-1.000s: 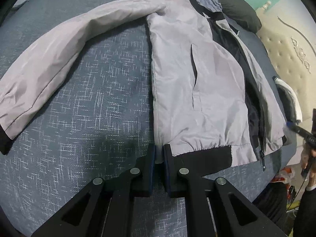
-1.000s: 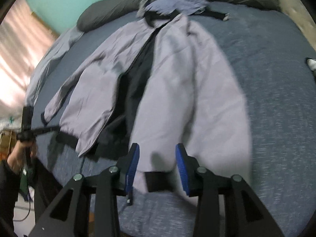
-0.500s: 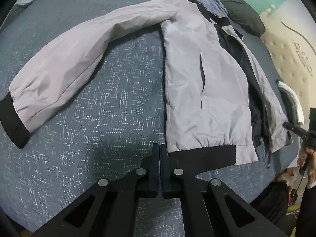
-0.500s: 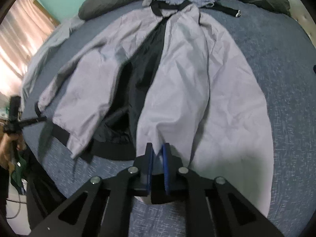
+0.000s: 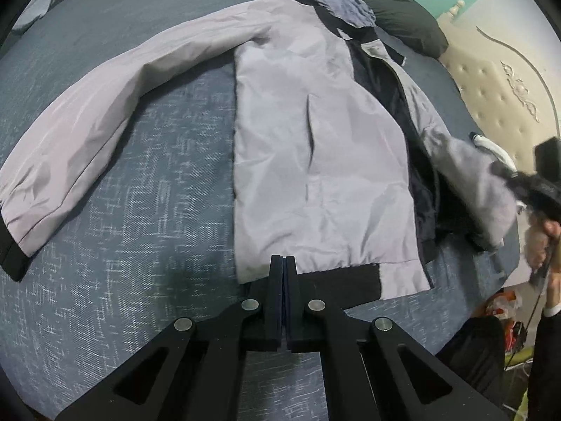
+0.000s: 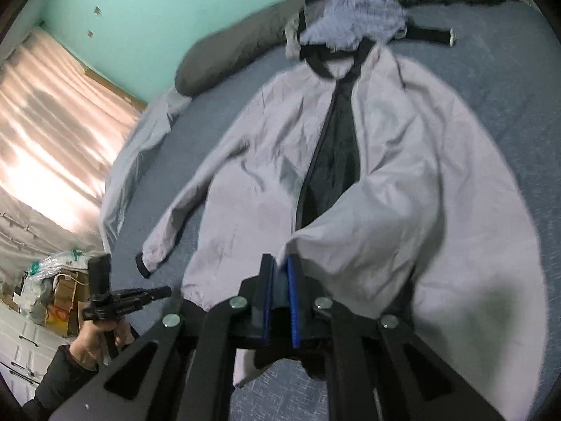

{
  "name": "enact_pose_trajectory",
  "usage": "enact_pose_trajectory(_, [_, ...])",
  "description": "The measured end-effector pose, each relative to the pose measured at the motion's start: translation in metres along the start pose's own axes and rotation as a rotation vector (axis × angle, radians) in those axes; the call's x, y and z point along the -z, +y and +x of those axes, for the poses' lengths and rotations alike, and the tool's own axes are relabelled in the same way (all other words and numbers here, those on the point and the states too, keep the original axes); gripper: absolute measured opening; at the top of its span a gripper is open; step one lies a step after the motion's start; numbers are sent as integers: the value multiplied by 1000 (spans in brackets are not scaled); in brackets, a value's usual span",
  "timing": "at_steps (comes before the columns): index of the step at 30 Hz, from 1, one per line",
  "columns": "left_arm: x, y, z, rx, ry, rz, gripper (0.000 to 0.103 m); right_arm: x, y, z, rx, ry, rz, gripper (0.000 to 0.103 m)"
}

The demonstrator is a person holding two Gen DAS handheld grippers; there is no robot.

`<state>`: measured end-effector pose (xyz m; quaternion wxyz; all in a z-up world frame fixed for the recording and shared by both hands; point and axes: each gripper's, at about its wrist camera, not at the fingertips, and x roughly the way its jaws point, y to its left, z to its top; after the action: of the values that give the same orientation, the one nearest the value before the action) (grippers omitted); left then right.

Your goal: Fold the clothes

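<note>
gripping jacket [image 5: 315,161] hem: left gripper [image 5: 283,263] clamped lower centre | right gripper [image 6: 279,266] pinching front panel | risk: thin slick fabric slips, we lose the fold

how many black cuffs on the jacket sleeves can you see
1 for sure: the black cuff ending the spread sleeve at the left wrist view's left edge. The other sleeve's cuff is hidden around the right gripper.

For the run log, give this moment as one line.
left gripper: shut on jacket hem | right gripper: shut on jacket front | bed
</note>
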<state>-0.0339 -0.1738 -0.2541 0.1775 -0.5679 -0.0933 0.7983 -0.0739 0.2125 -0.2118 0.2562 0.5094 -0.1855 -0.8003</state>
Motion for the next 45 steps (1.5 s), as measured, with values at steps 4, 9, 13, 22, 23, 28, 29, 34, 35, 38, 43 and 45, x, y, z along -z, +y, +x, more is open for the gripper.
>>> enact_pose_trajectory(4, [-2, -2, 2, 4, 3, 3, 0, 19, -8, 34, 36, 103, 3, 7])
enact_pose_trajectory(9, [-3, 1, 7, -1, 14, -8, 0, 41, -30, 44, 39, 186, 37, 11])
enact_pose_trajectory(13, [-4, 4, 11, 3, 15, -23, 0, 37, -41, 9, 17, 117, 41, 25])
enact_pose_trajectory(22, [-4, 3, 7, 1, 8, -25, 0, 20, -109, -71, 318, -4, 94, 34])
enact_pose_trajectory(23, [-5, 3, 6, 1, 6, -25, 0, 20, -120, -72, 356, 11, 111, 36])
enact_pose_trajectory(28, [-6, 1, 5, -6, 4, -20, 0, 29, -163, -72, 412, 67, 187, 48])
enact_pose_trajectory(29, [-7, 1, 5, -8, 5, -19, 0, 31, -169, -71, 407, 71, 196, 48])
enact_pose_trajectory(34, [-7, 0, 7, -15, 11, -19, 0, 35, -176, -67, 318, 83, 182, 15])
enact_pose_trajectory(35, [-7, 0, 8, -16, 13, -19, 0, 35, -175, -66, 299, 89, 174, 12])
enact_pose_trajectory(38, [-7, 0, 9, -20, 16, -20, 0, 31, -172, -67, 271, 88, 163, 3])
enact_pose_trajectory(43, [-7, 4, 11, -31, 18, -26, 0, 7, -175, -97, 352, 15, 121, 2])
enact_pose_trajectory(45, [-8, 6, 12, -36, 19, -30, 0, -6, -182, -113, 403, -17, 108, 2])
